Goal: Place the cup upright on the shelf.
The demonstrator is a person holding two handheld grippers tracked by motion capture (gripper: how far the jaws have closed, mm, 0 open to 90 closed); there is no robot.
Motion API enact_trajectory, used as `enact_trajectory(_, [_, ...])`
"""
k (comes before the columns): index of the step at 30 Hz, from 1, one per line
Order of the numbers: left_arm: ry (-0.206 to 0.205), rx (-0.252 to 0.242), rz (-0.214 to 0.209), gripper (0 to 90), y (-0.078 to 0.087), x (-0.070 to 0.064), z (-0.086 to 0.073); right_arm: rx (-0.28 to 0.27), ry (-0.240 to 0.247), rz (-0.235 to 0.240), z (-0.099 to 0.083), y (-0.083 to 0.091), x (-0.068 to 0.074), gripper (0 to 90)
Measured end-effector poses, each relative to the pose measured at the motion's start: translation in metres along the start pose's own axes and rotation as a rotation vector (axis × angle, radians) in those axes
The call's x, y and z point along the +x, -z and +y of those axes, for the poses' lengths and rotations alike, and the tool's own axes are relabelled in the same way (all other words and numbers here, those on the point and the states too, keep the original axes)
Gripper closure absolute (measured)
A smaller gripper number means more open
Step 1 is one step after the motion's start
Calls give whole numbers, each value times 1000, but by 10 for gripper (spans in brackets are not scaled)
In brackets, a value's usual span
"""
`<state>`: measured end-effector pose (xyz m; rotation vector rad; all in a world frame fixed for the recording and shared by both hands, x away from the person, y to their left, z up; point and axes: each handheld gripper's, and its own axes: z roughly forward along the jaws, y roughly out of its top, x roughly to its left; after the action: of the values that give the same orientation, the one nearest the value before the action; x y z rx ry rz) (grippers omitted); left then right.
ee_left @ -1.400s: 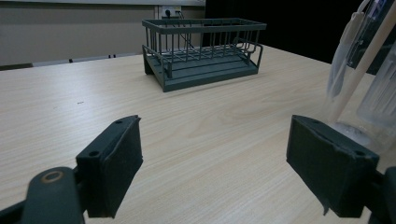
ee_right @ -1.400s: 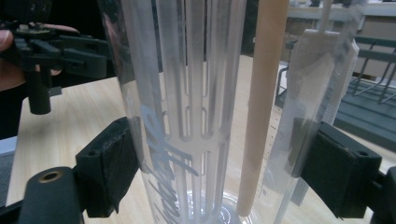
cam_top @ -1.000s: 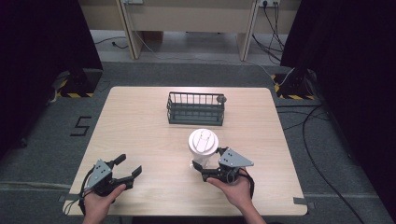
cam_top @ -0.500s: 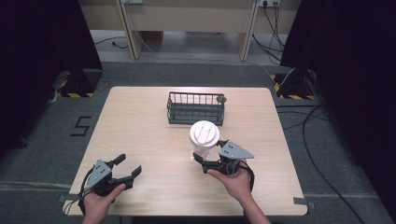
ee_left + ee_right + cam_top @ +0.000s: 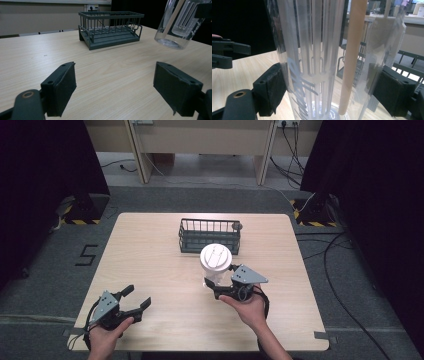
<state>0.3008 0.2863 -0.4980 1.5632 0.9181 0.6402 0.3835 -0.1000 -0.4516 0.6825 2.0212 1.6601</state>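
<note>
- Tumbler (image 5: 215, 260), clear plastic with a white lid, sits centre frame in the high view, lifted off the table (image 5: 150, 250) and pinched at its lower body by the right gripper (image 5: 216, 285)
- Step in hand looks like carrying it toward the wire basket (image 5: 210, 235), just above it in frame; next move calls for a level lowering inside
- Left gripper (image 5: 134, 299), lower left, is spread and idle
- Pale wood tabletop; dark curtains at both sides, grey floor with cables

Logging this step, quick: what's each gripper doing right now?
Left gripper: open, holding nothing, low over the table.
Right gripper: shut on the clear plastic cup with white lid, lifted off the table.
</note>
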Motion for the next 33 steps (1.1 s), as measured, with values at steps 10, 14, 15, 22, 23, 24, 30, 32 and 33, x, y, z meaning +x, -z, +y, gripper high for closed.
enact_trajectory(10, [1, -3, 0, 176, 0, 0, 0, -11, -13, -21, 2, -7, -6, 185])
enact_trajectory(14, [0, -2, 0, 176, 0, 0, 0, -15, -19, -39, 6, -10, -12, 185])
enact_trajectory(15, [0, -1, 0, 176, 0, 0, 0, -16, -17, -43, 6, -11, -13, 185])
enact_trajectory(22, [-5, -6, 5, 177, 1, 1, 0, -20, -28, -69, 11, -15, -23, 185])
enact_trajectory(23, [-4, -6, 5, 177, 0, 1, 0, -17, -31, -74, 12, -16, -24, 185])
enact_trajectory(24, [-4, -4, 5, 177, 1, 1, 0, -17, -30, -76, 12, -17, -26, 185])
enact_trajectory(30, [-3, -4, 9, 176, 0, 2, 0, -21, -33, -93, 16, -19, -32, 185])
enact_trajectory(32, [-2, -4, 11, 177, 0, 2, 0, -21, -35, -104, 17, -20, -36, 185])
enact_trajectory(33, [-1, -5, 11, 177, 0, 2, 0, -25, -34, -108, 18, -21, -38, 185])
